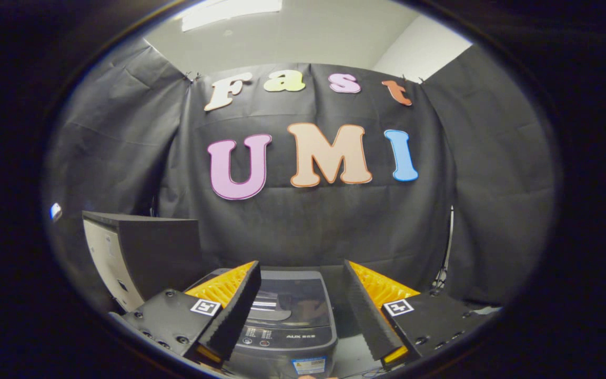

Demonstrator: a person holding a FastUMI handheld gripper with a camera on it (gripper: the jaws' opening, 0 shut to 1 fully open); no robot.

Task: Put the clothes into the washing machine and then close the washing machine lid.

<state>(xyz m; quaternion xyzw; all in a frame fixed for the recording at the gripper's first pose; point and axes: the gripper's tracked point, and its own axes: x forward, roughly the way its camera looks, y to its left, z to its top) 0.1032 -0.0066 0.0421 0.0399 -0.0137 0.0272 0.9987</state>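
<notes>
A small dark-grey top-loading washing machine (287,326) stands low down, straight ahead between my two fingers. Its dark glass lid (290,302) lies flat and shut over the tub, with a control strip and buttons along the near edge. My gripper (303,279) hangs above and in front of the machine, open wide, with nothing between its fingers.
A tall cabinet (140,252) with a dark top and a pale side stands to the left of the washing machine. The black cloth wall (308,226) hangs close behind both. A thin stand and cables (444,268) show at the right beside the cloth.
</notes>
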